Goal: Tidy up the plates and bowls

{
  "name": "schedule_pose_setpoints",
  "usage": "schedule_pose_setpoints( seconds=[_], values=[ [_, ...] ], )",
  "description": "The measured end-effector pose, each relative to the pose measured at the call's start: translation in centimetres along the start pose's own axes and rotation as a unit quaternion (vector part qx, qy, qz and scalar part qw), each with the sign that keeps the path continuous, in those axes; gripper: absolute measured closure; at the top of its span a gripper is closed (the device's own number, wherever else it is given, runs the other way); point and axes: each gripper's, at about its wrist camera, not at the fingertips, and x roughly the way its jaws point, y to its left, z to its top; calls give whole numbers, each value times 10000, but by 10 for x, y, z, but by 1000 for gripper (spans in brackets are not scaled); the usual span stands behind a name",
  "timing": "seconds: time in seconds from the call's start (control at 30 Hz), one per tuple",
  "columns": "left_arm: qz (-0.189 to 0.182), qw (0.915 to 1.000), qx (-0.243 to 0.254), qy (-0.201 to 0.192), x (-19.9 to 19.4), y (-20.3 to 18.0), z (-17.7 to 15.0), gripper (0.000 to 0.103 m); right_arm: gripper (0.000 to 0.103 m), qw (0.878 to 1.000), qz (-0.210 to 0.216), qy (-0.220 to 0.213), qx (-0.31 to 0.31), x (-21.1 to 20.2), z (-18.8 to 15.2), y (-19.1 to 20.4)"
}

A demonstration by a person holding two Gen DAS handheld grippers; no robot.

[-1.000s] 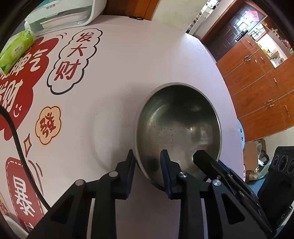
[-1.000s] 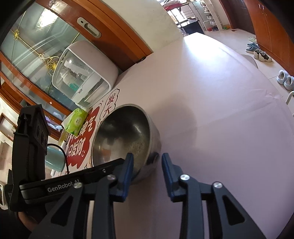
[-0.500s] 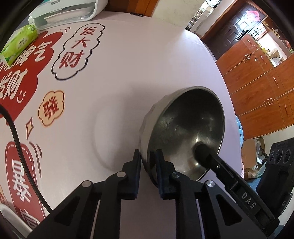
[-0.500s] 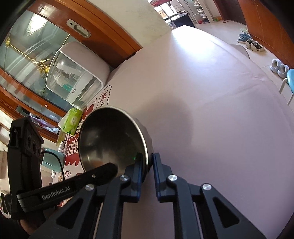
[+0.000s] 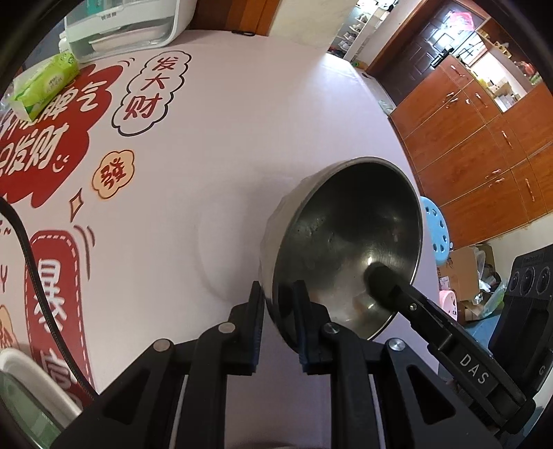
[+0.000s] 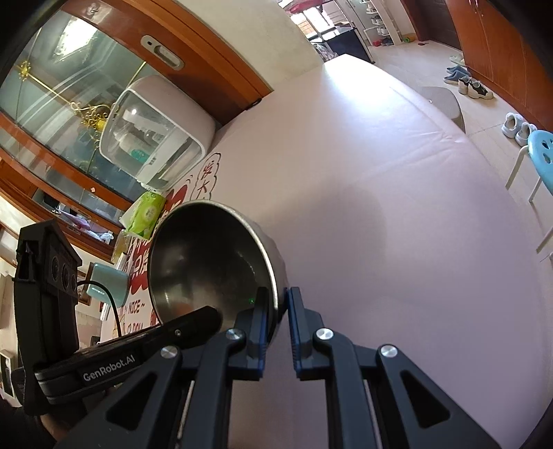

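A steel bowl (image 5: 349,238) is held tilted above the pink table (image 5: 224,145). My left gripper (image 5: 278,304) is shut on the near rim, one finger inside the bowl and one outside. My right gripper (image 6: 278,311) is shut on the opposite rim of the same bowl (image 6: 207,262). In the left wrist view the right gripper's finger (image 5: 383,279) reaches into the bowl from the right. In the right wrist view the left gripper's finger (image 6: 193,321) lies inside the bowl at the lower left.
A white dish cabinet (image 5: 124,24) stands at the table's far left edge, also in the right wrist view (image 6: 155,131). A green tissue pack (image 5: 45,83) lies near it. A white tray edge (image 5: 31,387) shows at lower left. A black cable (image 5: 31,276) crosses the table.
Both grippers closed on opposite sides of the bowl's rim, and the bowl rose from flat on the table to tilted, moving right in the left wrist view.
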Motion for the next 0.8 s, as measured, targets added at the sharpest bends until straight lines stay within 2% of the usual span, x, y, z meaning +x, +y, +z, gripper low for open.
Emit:
schedule_pose_setpoints(
  seconds=[0.8],
  values=[
    [-348,9983,122,-461,-84,10,-101,88,92,9966,-71,-82,-815,-82,-64,55]
  ],
)
